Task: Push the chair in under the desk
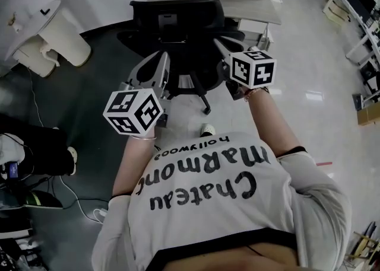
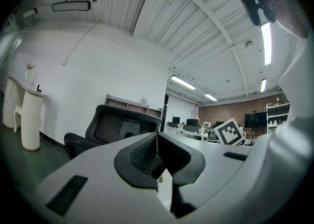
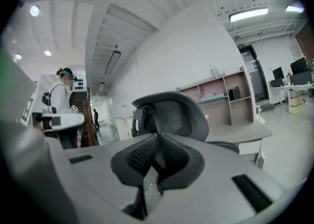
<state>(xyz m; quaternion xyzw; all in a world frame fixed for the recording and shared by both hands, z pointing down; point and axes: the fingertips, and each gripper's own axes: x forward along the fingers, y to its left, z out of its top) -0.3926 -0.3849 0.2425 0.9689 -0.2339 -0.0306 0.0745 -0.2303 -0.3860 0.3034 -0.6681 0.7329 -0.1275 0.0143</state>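
Observation:
A black office chair (image 1: pixel 178 29) stands in front of me with its back toward me, its seat facing the light desk (image 1: pixel 252 8) beyond it. Both grippers are held level just behind the backrest, apart from it. My left gripper (image 1: pixel 155 65) is at the chair's left side, shut with nothing between the pads (image 2: pixel 157 142). Over at the chair's right, my right gripper (image 1: pixel 224 50) is also shut and empty (image 3: pixel 157 140). The backrest (image 3: pixel 171 115) fills the middle of the right gripper view, with the desk (image 3: pixel 243 132) behind it. In the left gripper view the chair (image 2: pixel 120 127) sits left of the jaws.
A wooden shelf unit (image 3: pixel 221 95) stands on the desk against the wall. White pedestal furniture (image 1: pixel 50 38) is at the upper left, and cables (image 1: pixel 65 193) lie on the dark floor at the left. Rows of desks with monitors (image 1: pixel 356 9) line the right. A person (image 3: pixel 61 95) stands far off.

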